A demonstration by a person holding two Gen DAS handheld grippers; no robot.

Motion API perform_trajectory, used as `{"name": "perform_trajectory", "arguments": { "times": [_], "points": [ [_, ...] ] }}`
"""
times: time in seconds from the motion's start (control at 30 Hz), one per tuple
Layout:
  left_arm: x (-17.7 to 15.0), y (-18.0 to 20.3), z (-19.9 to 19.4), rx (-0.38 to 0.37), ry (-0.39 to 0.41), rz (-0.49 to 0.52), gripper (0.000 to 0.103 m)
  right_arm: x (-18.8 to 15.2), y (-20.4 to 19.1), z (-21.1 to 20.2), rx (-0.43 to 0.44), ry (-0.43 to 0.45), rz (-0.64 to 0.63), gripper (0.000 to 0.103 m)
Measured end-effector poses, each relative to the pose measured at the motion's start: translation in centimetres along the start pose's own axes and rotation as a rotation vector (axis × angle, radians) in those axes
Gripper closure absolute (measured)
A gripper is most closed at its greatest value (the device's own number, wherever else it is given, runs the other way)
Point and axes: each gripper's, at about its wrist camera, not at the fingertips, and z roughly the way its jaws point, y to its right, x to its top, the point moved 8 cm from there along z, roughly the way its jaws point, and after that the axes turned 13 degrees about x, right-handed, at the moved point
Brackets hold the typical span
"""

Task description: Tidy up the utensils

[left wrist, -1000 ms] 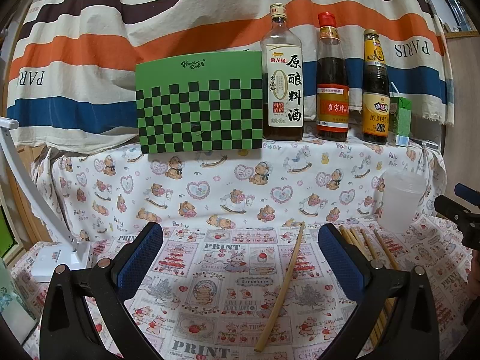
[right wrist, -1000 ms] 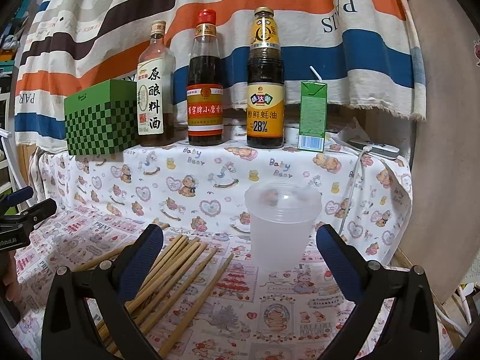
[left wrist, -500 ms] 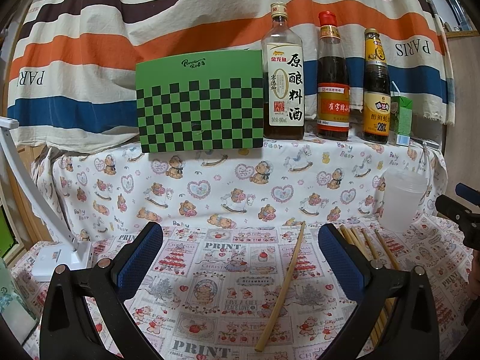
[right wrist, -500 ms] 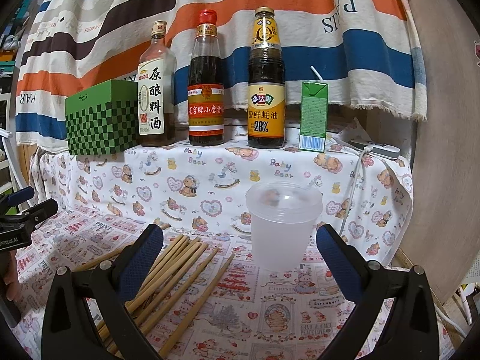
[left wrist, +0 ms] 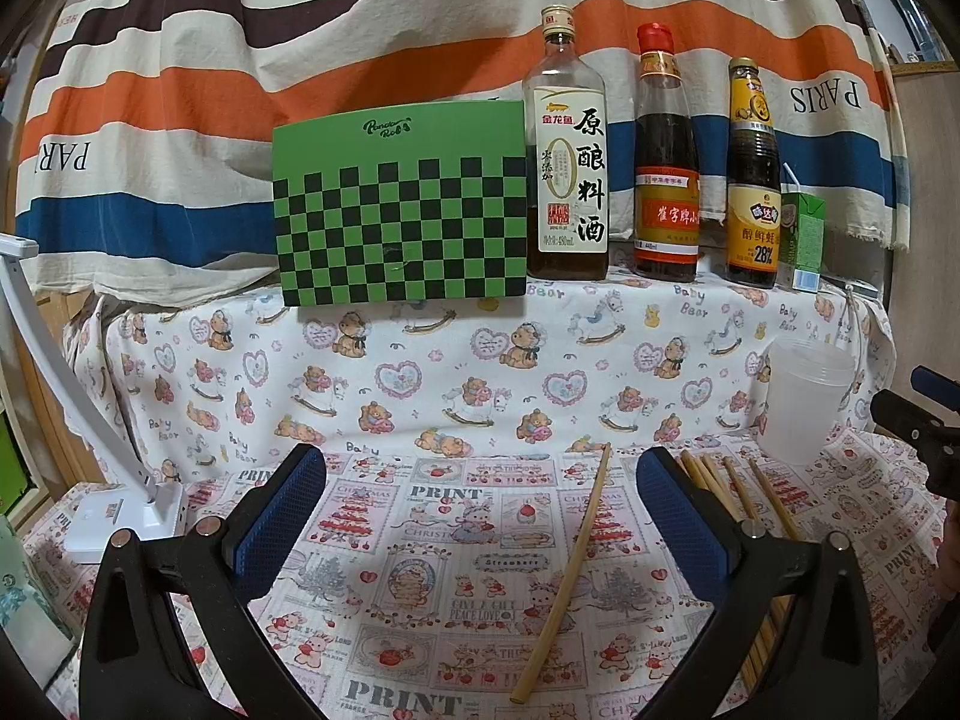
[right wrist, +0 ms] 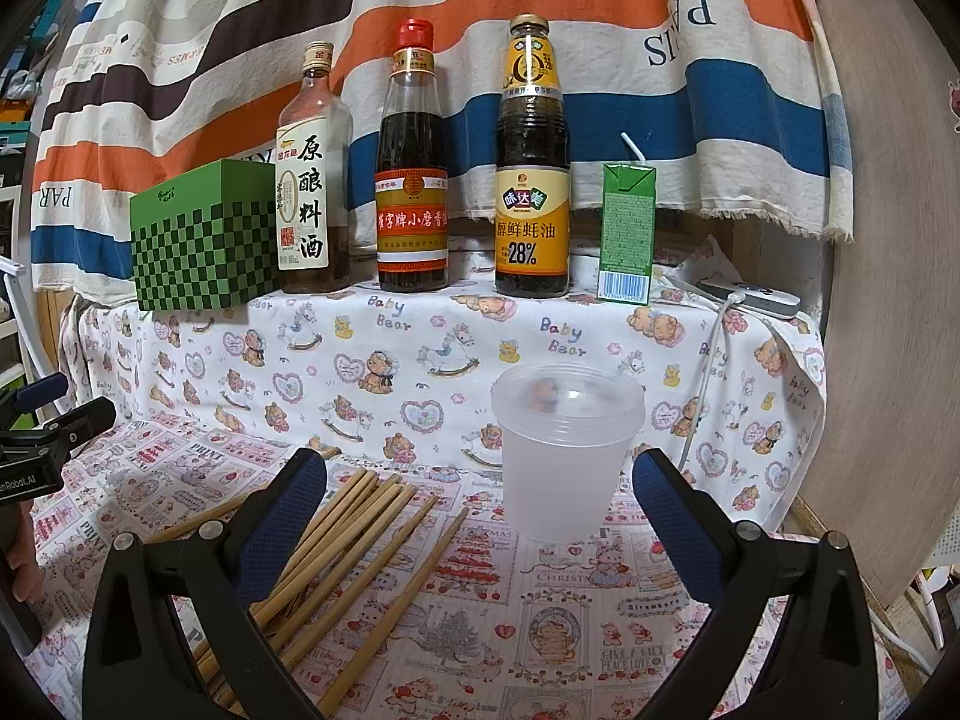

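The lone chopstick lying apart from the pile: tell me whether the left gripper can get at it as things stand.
Probably yes. The lone chopstick lies flat on the cloth between the open fingers of the left gripper, with nothing on top of it. The chopstick pile lies off to its right, clear of it.

"HERMES" and mirrored "PARIS" on the striped cloth [left wrist: 180, 60] behind, "原酿料酒" on the clear bottle [left wrist: 564, 180] ahead, "28%" on the dark bottle [right wrist: 533, 204], "Baby Bear" on the bear-print cloth [right wrist: 384, 354], "PRINT" on the tabletop cloth [left wrist: 447, 495] between the hand-held gripper's fingers
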Motion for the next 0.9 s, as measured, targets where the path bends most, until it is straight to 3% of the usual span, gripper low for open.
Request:
{"name": "perform_trajectory", "arguments": {
  "times": [0.9],
  "points": [
    [-0.28, -0.3, -0.01, 0.0, -0.001, -0.001, 0.0, -0.01, -0.04, 0.01, 0.0, -0.001, 0.0, 0.0]
  ]
}}
